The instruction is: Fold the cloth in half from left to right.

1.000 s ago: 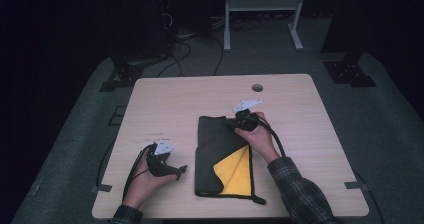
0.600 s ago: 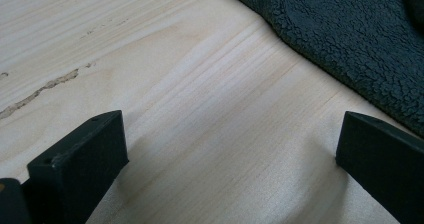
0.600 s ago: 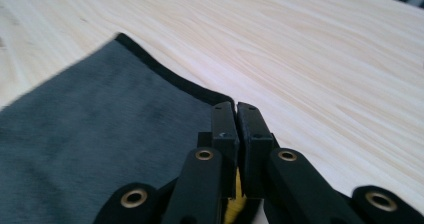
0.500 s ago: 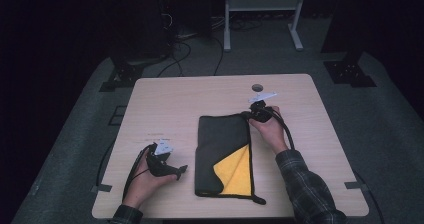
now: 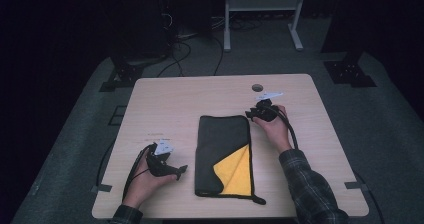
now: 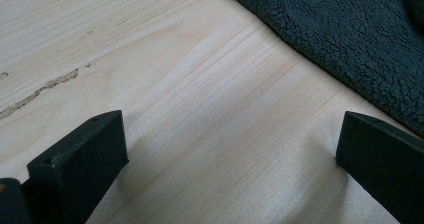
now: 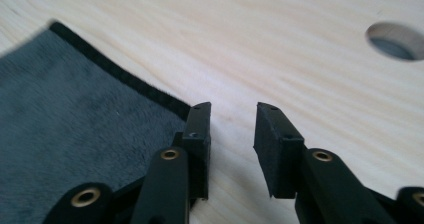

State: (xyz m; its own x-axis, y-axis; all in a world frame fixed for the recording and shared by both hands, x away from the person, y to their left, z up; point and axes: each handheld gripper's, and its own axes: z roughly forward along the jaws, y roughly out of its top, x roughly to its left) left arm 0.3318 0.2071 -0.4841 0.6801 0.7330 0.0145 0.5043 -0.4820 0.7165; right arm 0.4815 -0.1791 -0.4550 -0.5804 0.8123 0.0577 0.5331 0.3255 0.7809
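While the high view takes in the whole table [image 5: 165, 104], it shows a dark grey cloth [image 5: 223, 144] lying flat near the middle, folded lengthwise, with a yellow inner face [image 5: 235, 171] turned up at its near right part. The right gripper [image 5: 251, 115] sits in the person's right hand just beside the cloth's far right corner, and the left gripper [image 5: 181, 170] rests in the left hand near the table's near left, close to the cloth's left edge but apart from it. A round cable hole [image 5: 257, 87] lies beyond the right gripper. From this height the gap between either pair of jaws is too small to read.

Close up, the left gripper view supplies that: its jaws stand wide apart over bare wood, nothing between them, with the cloth's [image 6: 345, 39] fleecy grey pile crossing the upper right corner.

Nearer still, the right gripper [image 7: 231, 129] view shows its jaws parted by a narrow gap, having just been opening, with only table wood between them. One jaw stands right at the black-bound corner of the cloth [image 7: 70, 114], whose short smooth nap shows here; the cloth is not gripped. The cable hole [image 7: 395, 41] appears at the upper right.
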